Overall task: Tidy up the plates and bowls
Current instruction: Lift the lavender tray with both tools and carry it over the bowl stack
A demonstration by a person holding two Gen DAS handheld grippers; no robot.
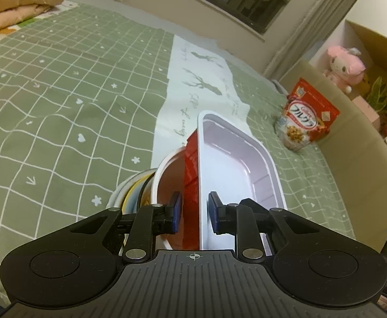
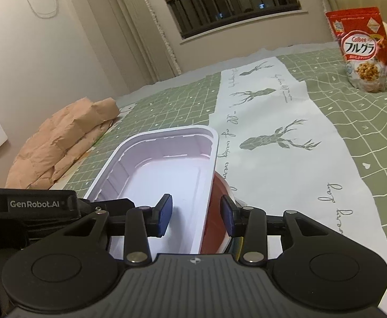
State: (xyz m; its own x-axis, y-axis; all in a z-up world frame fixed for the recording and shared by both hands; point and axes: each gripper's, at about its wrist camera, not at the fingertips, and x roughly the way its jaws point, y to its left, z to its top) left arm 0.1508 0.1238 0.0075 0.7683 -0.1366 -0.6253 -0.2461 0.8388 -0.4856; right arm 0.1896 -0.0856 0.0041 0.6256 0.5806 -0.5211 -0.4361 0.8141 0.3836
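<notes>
Left wrist view had the left gripper (image 1: 194, 213) straddling the rim of a white rectangular tray (image 1: 235, 164), with red showing on its outer side. One blue pad sat inside the tray, the other on the red side, and both looked just off the plastic, so the jaws were narrow but I couldn't tell if they were really pinching it. The tray was tipped up on edge, leaning over a round white bowl (image 1: 166, 175) with a pinkish inside. More stacked bowls (image 1: 132, 193) peeked out at about 9 o'clock from that one.

Right wrist view showed the right gripper (image 2: 196, 214) doing the same on the opposite long rim of the tray (image 2: 164, 169), pads either side of the wall with small gaps, so same story: narrow, grip unclear. The other gripper's black body sat at 9 o'clock in that frame.

Everything was over a bed with a green checked sheet (image 1: 60, 79) and a white cloth with deer prints (image 2: 286, 137) running down it. A red cereal bag (image 2: 363, 50) stood at 1 o'clock in the right view, well apart from the tray, and a peach quilt (image 2: 63, 143) lay bunched at 10 o'clock.
</notes>
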